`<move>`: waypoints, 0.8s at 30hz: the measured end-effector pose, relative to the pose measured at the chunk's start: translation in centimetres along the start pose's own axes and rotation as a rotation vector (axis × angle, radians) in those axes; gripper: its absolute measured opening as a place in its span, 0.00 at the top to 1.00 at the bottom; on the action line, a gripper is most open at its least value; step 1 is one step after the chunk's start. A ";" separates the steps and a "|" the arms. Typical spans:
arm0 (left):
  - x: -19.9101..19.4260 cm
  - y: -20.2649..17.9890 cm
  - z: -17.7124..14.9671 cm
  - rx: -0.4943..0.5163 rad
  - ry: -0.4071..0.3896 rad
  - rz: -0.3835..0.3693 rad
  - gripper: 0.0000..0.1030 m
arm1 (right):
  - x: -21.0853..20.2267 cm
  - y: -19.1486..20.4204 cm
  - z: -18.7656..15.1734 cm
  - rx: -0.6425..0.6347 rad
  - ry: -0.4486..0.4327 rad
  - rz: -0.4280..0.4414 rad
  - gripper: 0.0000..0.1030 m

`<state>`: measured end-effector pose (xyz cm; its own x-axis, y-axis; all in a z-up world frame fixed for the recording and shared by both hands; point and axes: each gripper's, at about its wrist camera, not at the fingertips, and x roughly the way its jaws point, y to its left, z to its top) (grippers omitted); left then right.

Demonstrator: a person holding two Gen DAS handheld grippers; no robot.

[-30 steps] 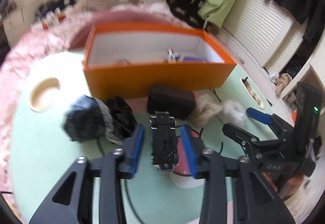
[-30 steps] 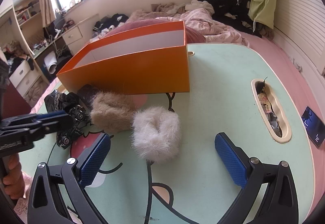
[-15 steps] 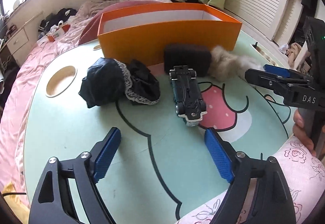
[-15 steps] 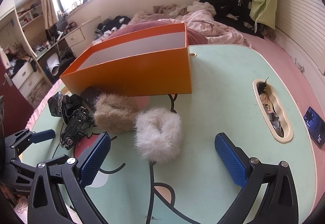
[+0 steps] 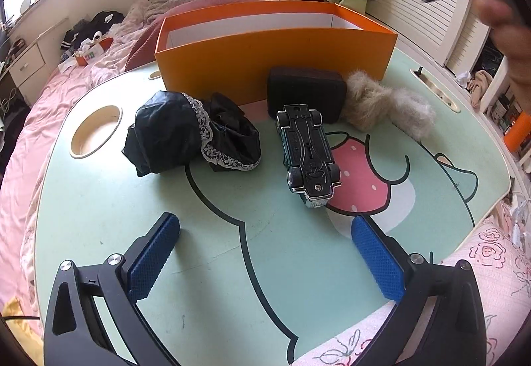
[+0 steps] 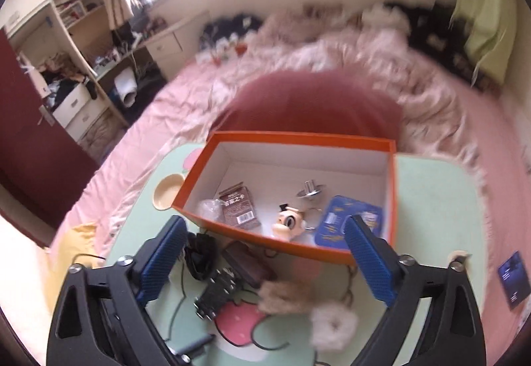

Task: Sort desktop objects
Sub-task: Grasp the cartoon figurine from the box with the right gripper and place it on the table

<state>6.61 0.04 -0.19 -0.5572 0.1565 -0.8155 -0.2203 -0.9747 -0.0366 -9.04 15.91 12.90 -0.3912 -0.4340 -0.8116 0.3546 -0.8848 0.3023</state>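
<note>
An orange box point(image 5: 275, 57) stands at the back of the green table point(image 5: 99, 220). In front of it lie an upside-down toy car point(image 5: 307, 153), a black case point(image 5: 307, 92), black lace-trimmed cloth point(image 5: 189, 137), a tan fluffy scrunchie point(image 5: 365, 99) and a white one point(image 5: 413, 115). My left gripper point(image 5: 265, 253) is open and empty, low over the table's front, short of the car. My right gripper point(image 6: 262, 263) is open and empty, raised above the box point(image 6: 393, 196), which holds a blue tin point(image 6: 351, 223), a brown packet point(image 6: 239, 205), a duck figure point(image 6: 287, 225) and a metal piece point(image 6: 310, 190).
A round cup hole point(image 5: 94, 130) sits at the table's left and a slot point(image 5: 434, 89) at its right. A pink bed point(image 6: 298, 94) with clothes surrounds the table. A dark card point(image 6: 514, 279) lies right of the table.
My left gripper let go of the toy car, opened and drew back toward the front edge. My right gripper rose from table level to high above the box.
</note>
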 end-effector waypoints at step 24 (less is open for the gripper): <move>-0.2 0.3 0.3 0.001 -0.008 -0.009 0.00 | 10.8 -1.4 1.2 0.155 0.259 0.001 0.68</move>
<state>6.39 -0.24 0.09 -0.5619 0.1664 -0.8103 -0.2260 -0.9732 -0.0431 -14.81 12.29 4.33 -0.1540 -0.3950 -0.9057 0.2129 -0.9084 0.3599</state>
